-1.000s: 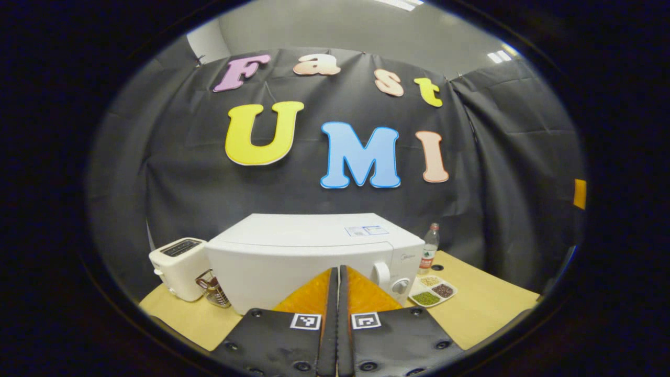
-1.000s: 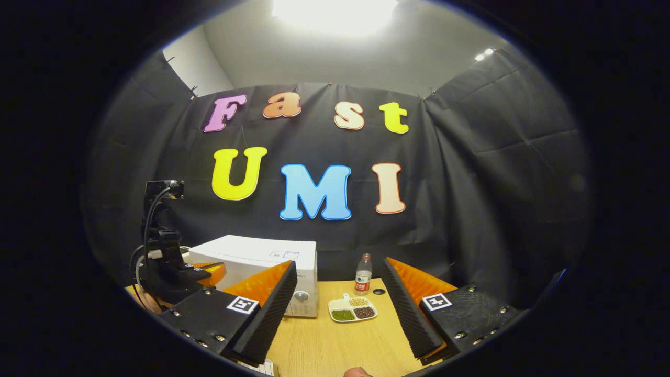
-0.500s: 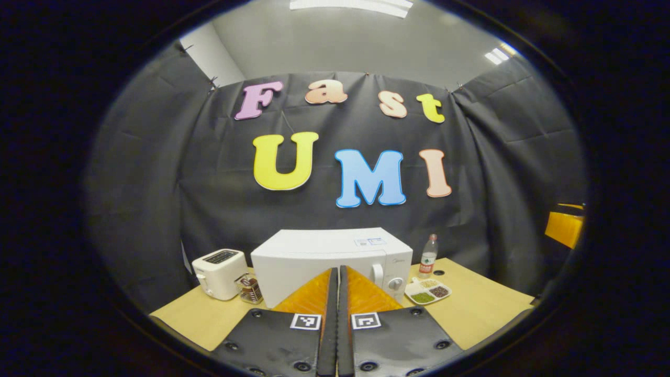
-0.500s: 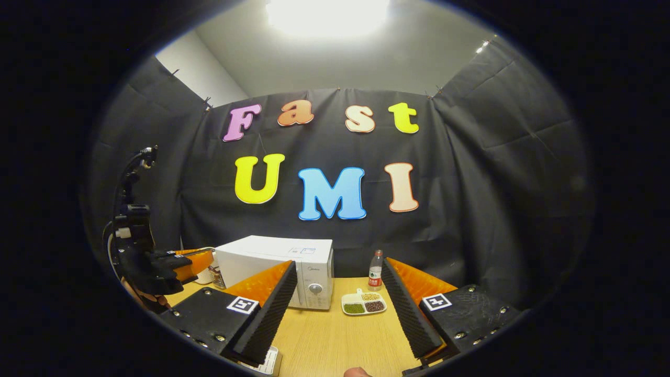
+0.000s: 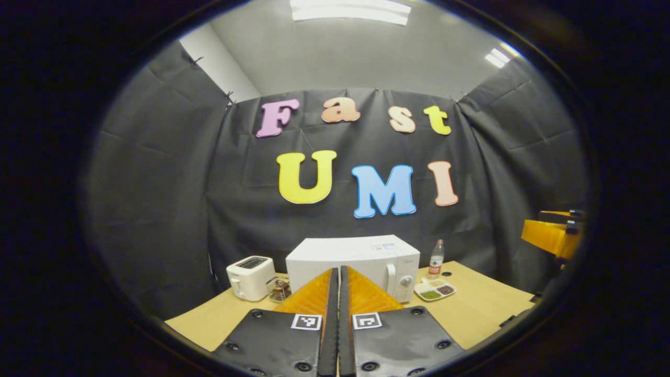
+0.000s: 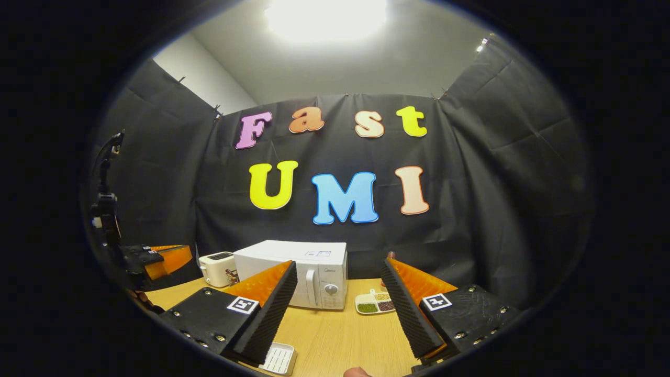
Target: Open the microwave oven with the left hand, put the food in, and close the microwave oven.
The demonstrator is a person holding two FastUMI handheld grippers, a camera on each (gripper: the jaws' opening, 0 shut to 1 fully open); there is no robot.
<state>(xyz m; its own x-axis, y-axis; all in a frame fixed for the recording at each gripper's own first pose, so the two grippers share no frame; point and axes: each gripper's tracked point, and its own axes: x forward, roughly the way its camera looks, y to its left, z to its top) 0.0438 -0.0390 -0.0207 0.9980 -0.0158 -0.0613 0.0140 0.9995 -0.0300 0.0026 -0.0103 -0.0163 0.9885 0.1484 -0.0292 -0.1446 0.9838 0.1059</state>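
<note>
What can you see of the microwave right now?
The microwave is a white, box-shaped oven that looks like painted metal or plastic, standing upright on the wooden table. Its door is shut, with a vertical handle and a round knob at the front's right end, and a small sticker on top. A toaster stands apart on one side, a divided food tray on the other. Nothing but the table touches it; both tongs are well back.
</note>
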